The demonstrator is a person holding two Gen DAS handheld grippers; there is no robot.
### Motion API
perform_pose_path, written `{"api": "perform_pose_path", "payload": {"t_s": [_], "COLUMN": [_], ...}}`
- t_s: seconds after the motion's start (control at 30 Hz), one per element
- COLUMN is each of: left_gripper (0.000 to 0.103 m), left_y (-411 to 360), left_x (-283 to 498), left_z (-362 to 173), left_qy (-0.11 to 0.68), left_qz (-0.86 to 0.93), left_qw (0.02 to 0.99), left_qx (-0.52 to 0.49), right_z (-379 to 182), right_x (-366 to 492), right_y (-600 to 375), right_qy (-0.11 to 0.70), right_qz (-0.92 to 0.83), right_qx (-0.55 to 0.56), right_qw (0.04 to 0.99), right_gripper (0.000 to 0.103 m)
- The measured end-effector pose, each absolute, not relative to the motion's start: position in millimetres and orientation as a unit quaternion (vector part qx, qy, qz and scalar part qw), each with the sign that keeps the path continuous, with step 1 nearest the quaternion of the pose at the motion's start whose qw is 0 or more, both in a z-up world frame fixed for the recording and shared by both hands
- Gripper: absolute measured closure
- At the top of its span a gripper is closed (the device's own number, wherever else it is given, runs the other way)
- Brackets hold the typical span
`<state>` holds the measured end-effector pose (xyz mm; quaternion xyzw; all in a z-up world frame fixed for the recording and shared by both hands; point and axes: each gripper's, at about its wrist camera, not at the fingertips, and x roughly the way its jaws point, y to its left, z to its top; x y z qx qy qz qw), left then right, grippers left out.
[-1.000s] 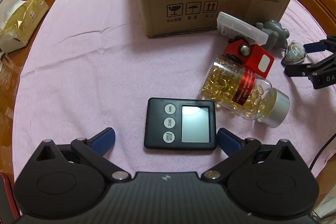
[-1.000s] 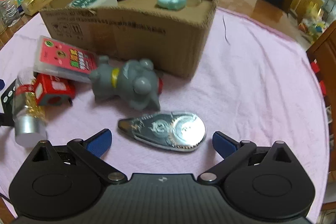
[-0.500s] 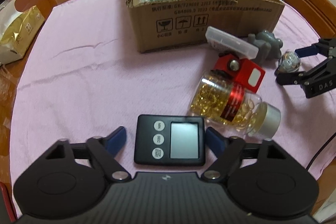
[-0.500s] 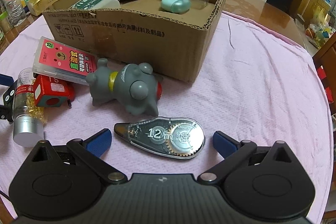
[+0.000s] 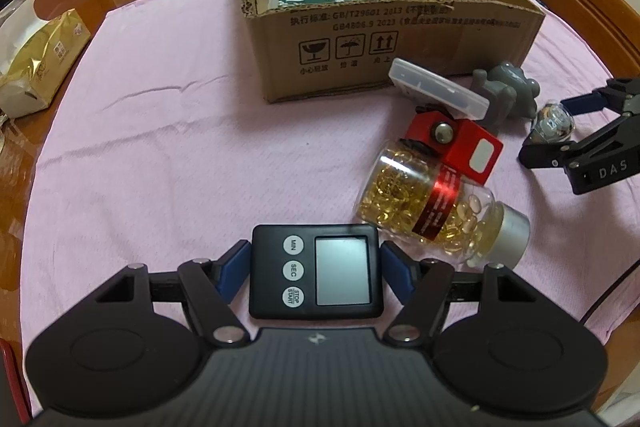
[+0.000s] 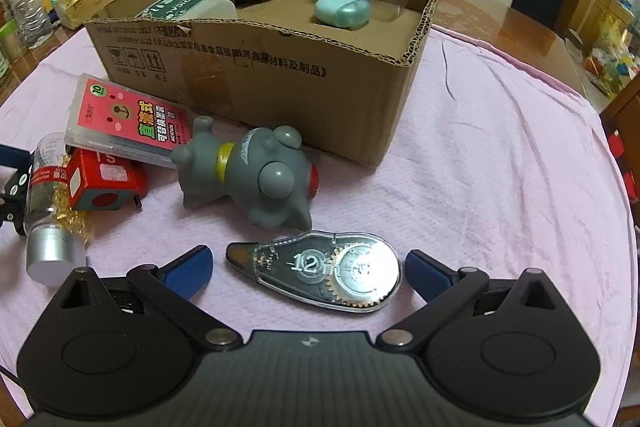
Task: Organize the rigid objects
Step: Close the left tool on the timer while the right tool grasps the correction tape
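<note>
Pink cloth (image 5: 160, 155), left hand-held gripper (image 5: 314, 269) closing on timer (image 5: 314, 271)

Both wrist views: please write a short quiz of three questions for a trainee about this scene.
1. True or false: the cardboard box is empty.
2. Which item lies between the right gripper fingers? A) correction tape B) capsule bottle C) grey toy
3. What is the left gripper closing around?

Key
1. False; several items lie inside.
2. A, not yet touched.
3. The black timer.
</note>
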<state>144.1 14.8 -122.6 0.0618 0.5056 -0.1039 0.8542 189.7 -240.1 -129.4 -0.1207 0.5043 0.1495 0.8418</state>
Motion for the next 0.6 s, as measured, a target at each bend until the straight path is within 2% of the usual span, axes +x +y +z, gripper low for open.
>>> {"api": "perform_pose_path", "payload": {"t_s": [0.2, 0.6], "left_gripper": [0.034, 0.034], "left_y": [16, 25], "left_x": [144, 145], "left_z": [-121, -120], "left_qy": [0.518, 0.527], "left_qz": [-0.091, -0.112], "left_qw": [0.849, 0.841], "left_qx": [0.055, 0.055], "right_z": [-128, -123], "right_x": [185, 174], "right_y": [-234, -232], "right_qy": [0.496, 0.509], "right_qz": [0.132, 0.124], "right_qx": [-0.107, -0.120], "right_qw": [0.852, 0.843], "right_gripper": [0.010, 0.010]}}
